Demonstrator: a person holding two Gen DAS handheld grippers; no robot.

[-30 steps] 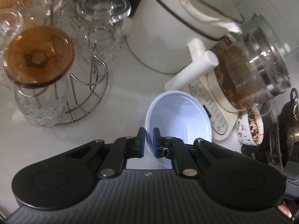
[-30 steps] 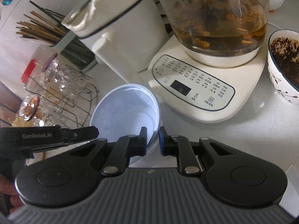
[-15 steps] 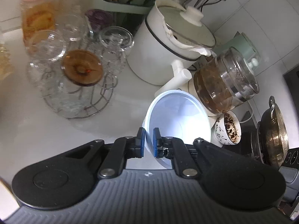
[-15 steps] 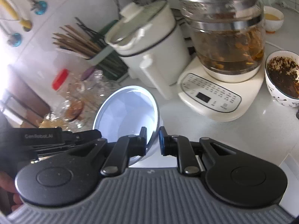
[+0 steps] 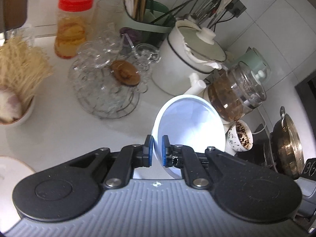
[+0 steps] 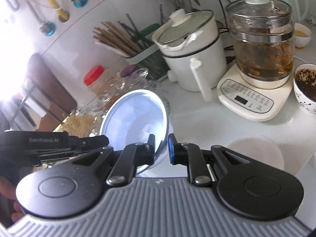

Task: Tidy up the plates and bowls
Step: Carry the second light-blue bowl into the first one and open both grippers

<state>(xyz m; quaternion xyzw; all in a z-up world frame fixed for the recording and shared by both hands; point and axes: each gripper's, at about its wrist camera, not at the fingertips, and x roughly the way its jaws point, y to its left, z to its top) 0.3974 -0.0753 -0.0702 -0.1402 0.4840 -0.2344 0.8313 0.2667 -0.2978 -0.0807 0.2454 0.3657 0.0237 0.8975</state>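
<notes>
A white bowl (image 5: 189, 122) hangs tilted above the white counter, held from two sides. My left gripper (image 5: 157, 150) is shut on its left rim, the blue pads pinching the wall. The right wrist view shows the same bowl (image 6: 134, 118) with my right gripper (image 6: 161, 148) shut on its right rim. The left tool's black casing (image 6: 47, 141) lies at that view's left edge, a hand behind it. A white plate (image 6: 254, 152) lies on the counter to the right of the bowl. Another white plate's edge (image 5: 11, 169) shows at the lower left of the left wrist view.
Behind the bowl stand a wire rack of glasses (image 5: 106, 90), a white lidded pot (image 5: 183, 63), a glass kettle on its base (image 6: 260, 45) and a patterned bowl of dark leaves (image 6: 305, 86). A noodle bowl (image 5: 15, 90) sits at the left, a wok (image 5: 286, 144) at the right.
Both grippers have risen and drawn back with the bowl between them. The pot, kettle and glasses now look smaller and farther, and two plates have come into view.
</notes>
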